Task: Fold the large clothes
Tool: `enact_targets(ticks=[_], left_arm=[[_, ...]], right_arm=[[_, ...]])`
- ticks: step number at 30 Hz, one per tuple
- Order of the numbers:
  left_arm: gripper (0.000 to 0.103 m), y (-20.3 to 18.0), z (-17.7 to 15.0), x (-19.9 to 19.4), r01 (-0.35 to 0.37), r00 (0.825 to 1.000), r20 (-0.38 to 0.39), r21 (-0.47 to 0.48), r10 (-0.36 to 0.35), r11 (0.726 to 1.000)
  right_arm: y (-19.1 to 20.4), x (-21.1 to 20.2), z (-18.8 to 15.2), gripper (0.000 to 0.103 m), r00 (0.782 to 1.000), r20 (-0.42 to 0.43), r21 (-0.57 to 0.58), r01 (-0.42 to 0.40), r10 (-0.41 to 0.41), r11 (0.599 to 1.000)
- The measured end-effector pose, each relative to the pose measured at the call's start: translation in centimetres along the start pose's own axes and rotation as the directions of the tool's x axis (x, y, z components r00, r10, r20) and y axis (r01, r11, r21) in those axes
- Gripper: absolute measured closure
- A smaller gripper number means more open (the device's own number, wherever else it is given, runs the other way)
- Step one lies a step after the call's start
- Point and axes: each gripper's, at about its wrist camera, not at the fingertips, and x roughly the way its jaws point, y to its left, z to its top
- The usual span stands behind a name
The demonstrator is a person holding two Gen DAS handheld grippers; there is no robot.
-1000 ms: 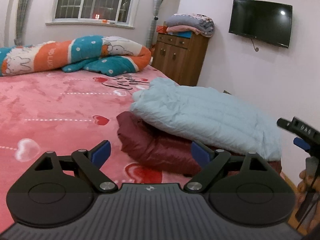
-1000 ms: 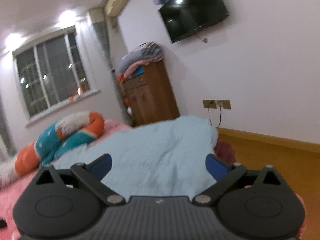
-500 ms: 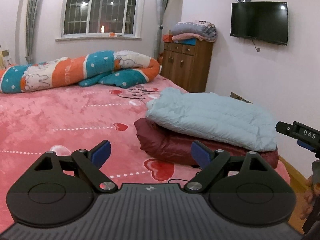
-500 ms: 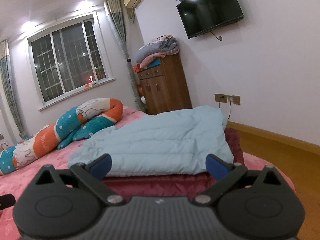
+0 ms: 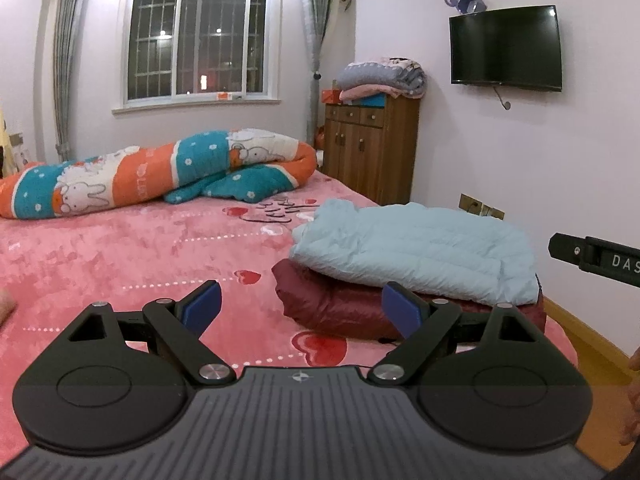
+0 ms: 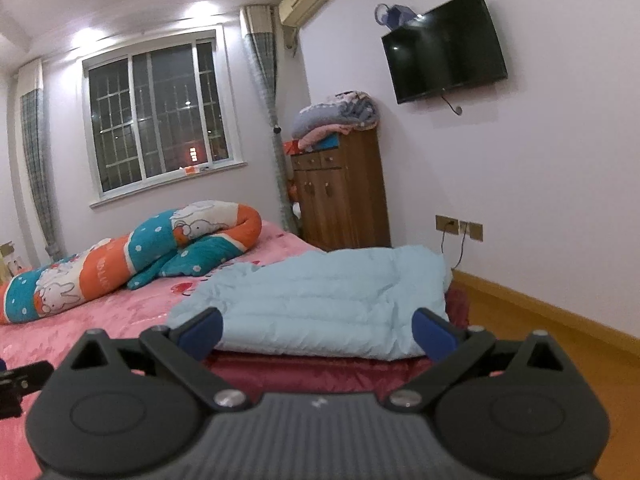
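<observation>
A folded light blue puffer jacket (image 5: 416, 248) (image 6: 320, 300) lies on top of a folded dark red jacket (image 5: 336, 304) (image 6: 304, 372) near the right edge of the pink bed (image 5: 120, 256). My left gripper (image 5: 300, 308) is open and empty, held back from the stack and to its left. My right gripper (image 6: 316, 330) is also open and empty, just short of the stack's near side. Part of the right gripper's body (image 5: 596, 260) shows at the right edge of the left wrist view.
A rolled orange, teal and white quilt (image 5: 152, 172) lies across the head of the bed under the window. A wooden cabinet (image 5: 372, 148) with folded blankets stands by the right wall, below a wall TV (image 5: 504, 48). Wooden floor (image 6: 540, 344) runs along the bed's right side.
Both grippers have drawn back and up from the stack, which now looks smaller and farther off. The jackets have not moved. Both grippers stayed open.
</observation>
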Motion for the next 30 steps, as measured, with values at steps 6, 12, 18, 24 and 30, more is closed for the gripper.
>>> enact_targets(ticks=[6, 12, 18, 24, 30], left_arm=[[0.0, -0.1, 0.1, -0.5, 0.001, 1.0, 0.017, 0.005, -0.001, 1.0], [0.0, -0.2, 0.1, -0.6, -0.001, 1.0, 0.026, 0.002, 0.001, 1.0], [0.0, -0.7, 0.0, -0.7, 0.005, 1.0, 0.03, 0.001, -0.005, 1.0], [0.0, -0.8, 0.0, -0.8, 0.024, 0.999, 0.036, -0.002, -0.024, 1.0], [0.0, -0.9, -0.2, -0.8, 0.036, 0.999, 0.035, -0.001, -0.036, 0.999]], right_arm=[[1.0, -1.0, 0.1, 0.001, 1.0, 0.0, -0.053, -0.005, 0.005, 0.999], [1.7, -1.5, -0.3, 0.001, 1.0, -0.011, -0.091, -0.006, 0.006, 0.996], [2.0, -2.1, 0.0, 0.001, 1.0, 0.006, -0.102, -0.004, 0.005, 0.995], [2.0, -2.5, 0.0, 0.001, 1.0, 0.019, -0.109, 0.004, -0.002, 0.994], [1.9, -2.7, -0.2, 0.001, 1.0, 0.023, -0.104, 0.012, -0.01, 0.994]])
